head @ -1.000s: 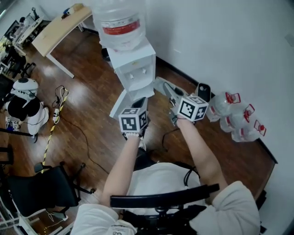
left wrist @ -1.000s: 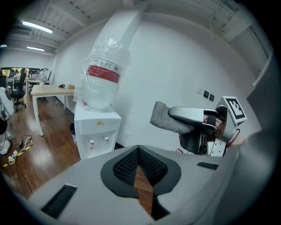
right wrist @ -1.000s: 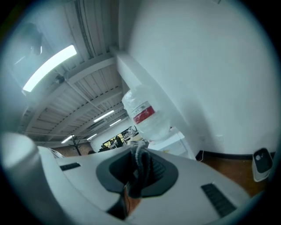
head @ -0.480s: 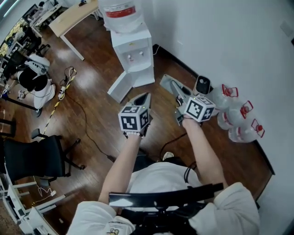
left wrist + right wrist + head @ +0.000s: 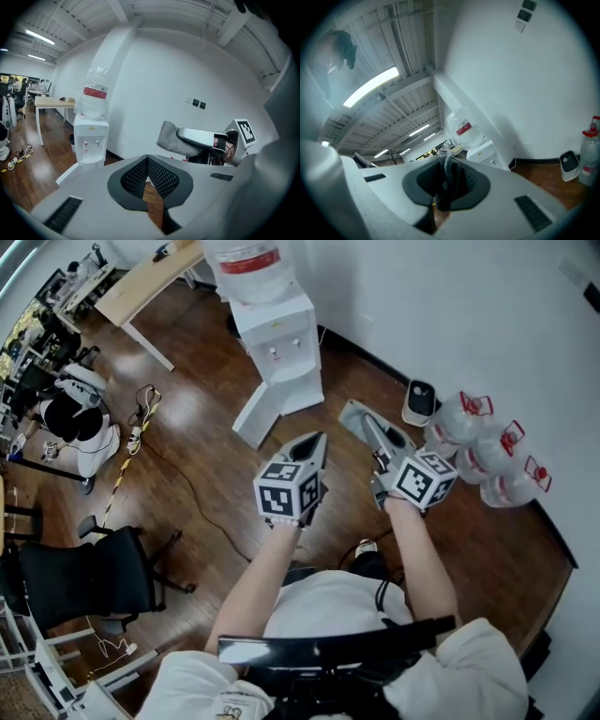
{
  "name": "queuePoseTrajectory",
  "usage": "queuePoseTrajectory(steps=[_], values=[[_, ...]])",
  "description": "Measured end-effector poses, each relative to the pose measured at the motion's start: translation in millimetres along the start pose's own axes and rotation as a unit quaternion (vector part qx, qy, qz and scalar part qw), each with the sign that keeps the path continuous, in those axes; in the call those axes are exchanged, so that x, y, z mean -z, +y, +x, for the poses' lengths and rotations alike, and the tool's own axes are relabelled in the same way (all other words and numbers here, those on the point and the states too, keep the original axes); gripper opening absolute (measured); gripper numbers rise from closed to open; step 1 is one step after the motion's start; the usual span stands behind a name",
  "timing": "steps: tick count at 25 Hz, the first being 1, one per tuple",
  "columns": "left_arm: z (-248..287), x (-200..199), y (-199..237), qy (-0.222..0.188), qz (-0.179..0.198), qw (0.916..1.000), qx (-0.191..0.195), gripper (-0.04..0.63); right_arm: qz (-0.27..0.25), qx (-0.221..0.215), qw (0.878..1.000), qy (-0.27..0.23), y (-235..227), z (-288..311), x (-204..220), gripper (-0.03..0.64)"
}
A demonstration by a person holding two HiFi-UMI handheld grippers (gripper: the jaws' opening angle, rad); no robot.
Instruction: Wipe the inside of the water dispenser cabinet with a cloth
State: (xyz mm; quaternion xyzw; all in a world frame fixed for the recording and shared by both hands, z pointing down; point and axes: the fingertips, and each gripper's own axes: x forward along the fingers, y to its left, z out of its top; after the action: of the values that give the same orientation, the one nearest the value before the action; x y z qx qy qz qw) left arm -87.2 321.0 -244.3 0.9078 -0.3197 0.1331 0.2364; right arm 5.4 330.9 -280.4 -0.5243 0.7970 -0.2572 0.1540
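The white water dispenser (image 5: 279, 329) stands against the wall with a bottle on top and its lower cabinet door (image 5: 257, 414) swung open. Both grippers hang in the air well short of it. My left gripper (image 5: 317, 439) points at it, shut and empty; its jaws meet at the tip (image 5: 147, 158). My right gripper (image 5: 361, 418) is shut on a grey cloth (image 5: 352, 412). The cloth (image 5: 451, 178) is pinched between the jaws, with the dispenser (image 5: 482, 151) beyond. In the left gripper view the cloth (image 5: 169, 138) hangs right of the dispenser (image 5: 91, 140).
Several water jugs (image 5: 487, 460) and a small white and black device (image 5: 419, 401) sit along the wall to the right. A black office chair (image 5: 84, 582), a floor cable (image 5: 178, 493), a white machine (image 5: 80, 418) and a wooden table (image 5: 141, 282) are to the left.
Both grippers have drawn back from the dispenser, which now lies farther off. The right gripper still holds the cloth. The cabinet door stays open.
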Motion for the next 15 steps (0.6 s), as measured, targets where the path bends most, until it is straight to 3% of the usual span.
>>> queuePoseTrajectory(steps=[6,15], values=[[-48.5,3.4,60.4,-0.01,-0.006,0.9998,-0.016,-0.009,-0.077,0.047,0.994,0.07,38.4,35.2,53.0,0.038],[-97.7,19.0,124.4,-0.03,-0.037,0.9975,-0.053,-0.009,-0.088,0.052,0.989,0.111,65.5,74.3,97.5,0.037]])
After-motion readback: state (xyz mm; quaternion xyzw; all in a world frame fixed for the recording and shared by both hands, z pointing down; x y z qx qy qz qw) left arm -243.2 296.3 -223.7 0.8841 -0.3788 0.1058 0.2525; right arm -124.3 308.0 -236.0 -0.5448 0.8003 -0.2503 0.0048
